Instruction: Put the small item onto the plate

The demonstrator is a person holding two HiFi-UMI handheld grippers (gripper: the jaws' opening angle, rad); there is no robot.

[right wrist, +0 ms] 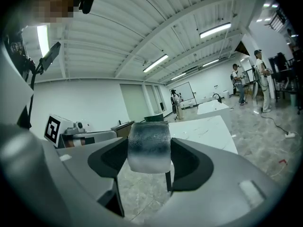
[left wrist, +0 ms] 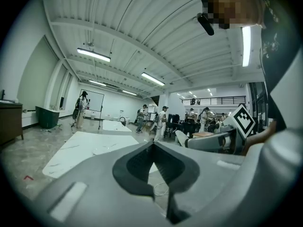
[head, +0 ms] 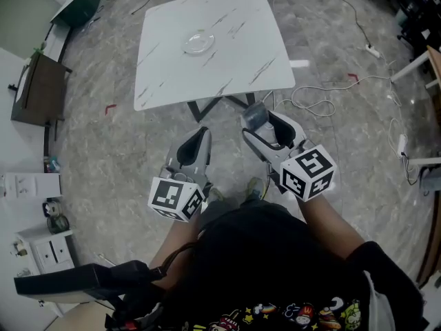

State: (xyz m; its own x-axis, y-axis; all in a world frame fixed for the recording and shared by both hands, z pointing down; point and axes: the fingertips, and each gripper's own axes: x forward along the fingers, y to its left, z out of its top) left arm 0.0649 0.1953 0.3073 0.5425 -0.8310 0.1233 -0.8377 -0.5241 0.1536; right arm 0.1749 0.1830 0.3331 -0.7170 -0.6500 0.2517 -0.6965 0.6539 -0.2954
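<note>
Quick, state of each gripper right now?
Left gripper: shut, nothing between the jaws.
Right gripper: shut on the small grey item.

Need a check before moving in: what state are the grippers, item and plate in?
Left gripper: shut, empty.
Right gripper: shut on item.
Item: held between the jaws, off the table.
Plate: on table, nothing on it.
</note>
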